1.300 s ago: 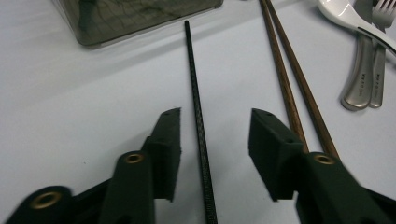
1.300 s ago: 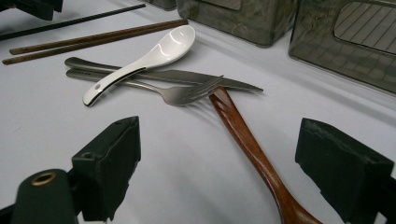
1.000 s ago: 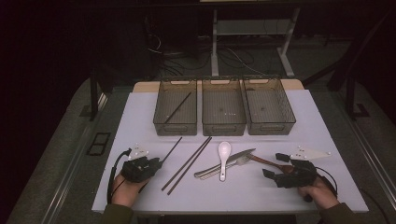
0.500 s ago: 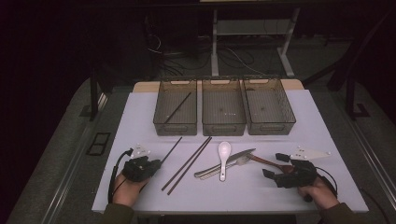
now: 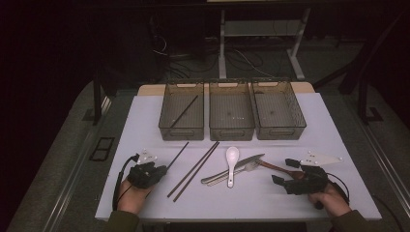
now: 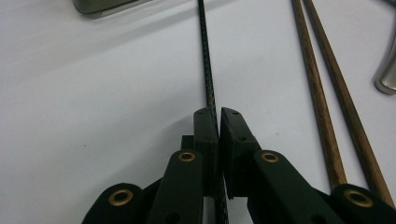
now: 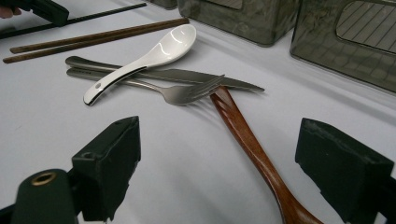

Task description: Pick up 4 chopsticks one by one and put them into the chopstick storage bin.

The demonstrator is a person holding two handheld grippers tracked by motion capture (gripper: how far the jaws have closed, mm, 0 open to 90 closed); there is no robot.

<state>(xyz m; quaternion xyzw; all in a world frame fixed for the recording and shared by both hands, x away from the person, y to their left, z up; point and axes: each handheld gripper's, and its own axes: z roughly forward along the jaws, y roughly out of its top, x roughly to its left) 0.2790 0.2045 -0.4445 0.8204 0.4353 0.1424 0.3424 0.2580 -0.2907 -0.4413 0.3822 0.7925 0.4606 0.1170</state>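
A white table [image 5: 145, 116] stands in a dark room, with three clear bins along its far edge. At the near left, the left gripper [image 6: 218, 122] has just been closing and its jaws now pinch a thin black chopstick [image 6: 206, 60], which lies flat on the table and runs straight away from the pads toward the left bin [image 5: 182, 117] — a second black chopstick [image 5: 184, 110] lies slanted inside that bin. Just to the right of the held stick, a pair of brown wooden chopsticks [image 6: 327, 88] lies side by side on the table, slanting the same way. Further right sits a small heap of cutlery: a white ceramic spoon [image 7: 148, 57] resting across a metal knife [image 7: 187, 76] and a metal fork [image 7: 182, 93], with the bowl end of a wooden spoon [image 7: 243, 130] tucked under the fork's tines. The right gripper [image 7: 219, 172], at the near right, stands with its jaws spread wide, the wooden spoon's handle running between them — the pads are clear of it on both sides. The middle bin [image 5: 231, 116] and the right bin [image 5: 278, 113] sit beyond the cutlery.
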